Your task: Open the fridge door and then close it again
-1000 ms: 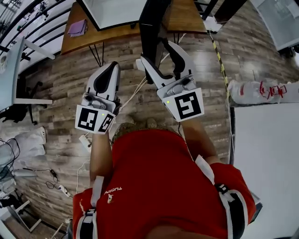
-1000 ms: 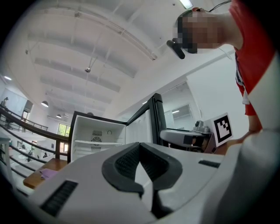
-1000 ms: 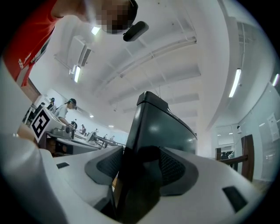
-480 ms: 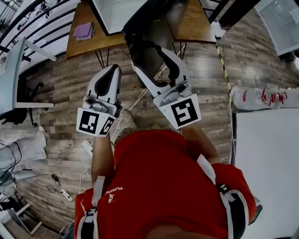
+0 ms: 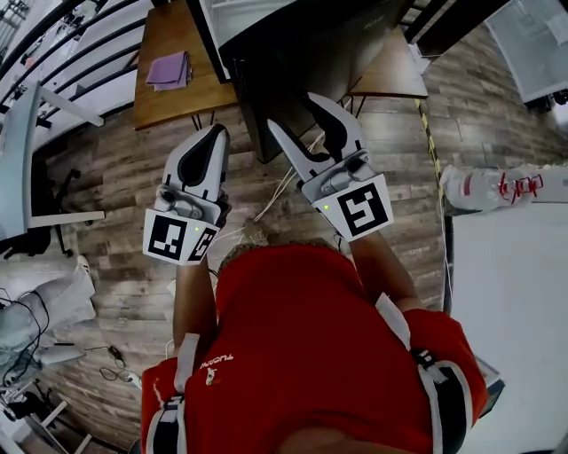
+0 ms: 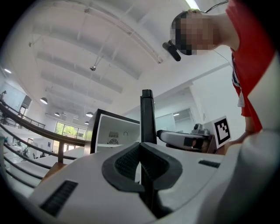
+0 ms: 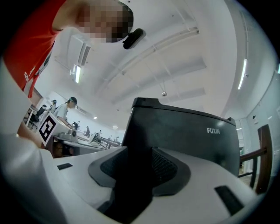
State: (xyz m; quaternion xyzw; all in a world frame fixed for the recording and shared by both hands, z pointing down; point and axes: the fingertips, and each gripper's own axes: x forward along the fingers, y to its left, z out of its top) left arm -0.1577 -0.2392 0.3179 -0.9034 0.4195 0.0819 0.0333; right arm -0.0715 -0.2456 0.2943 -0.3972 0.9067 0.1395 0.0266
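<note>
One fridge (image 5: 244, 16), one open door (image 5: 293, 62), one person (image 5: 302, 346)

Cloth (image 5: 169, 69) on table (image 5: 177, 111); fridge door (image 5: 302, 71) right of both

The fridge door (image 5: 302, 75) is black, the left gripper (image 5: 216, 129) and right gripper (image 5: 295, 111) white, the shirt (image 5: 302, 337) red.

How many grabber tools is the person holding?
2. The left gripper, shut, is over the wooden floor left of the fridge door; the right gripper is closing its jaws with that door's edge between them.
</note>
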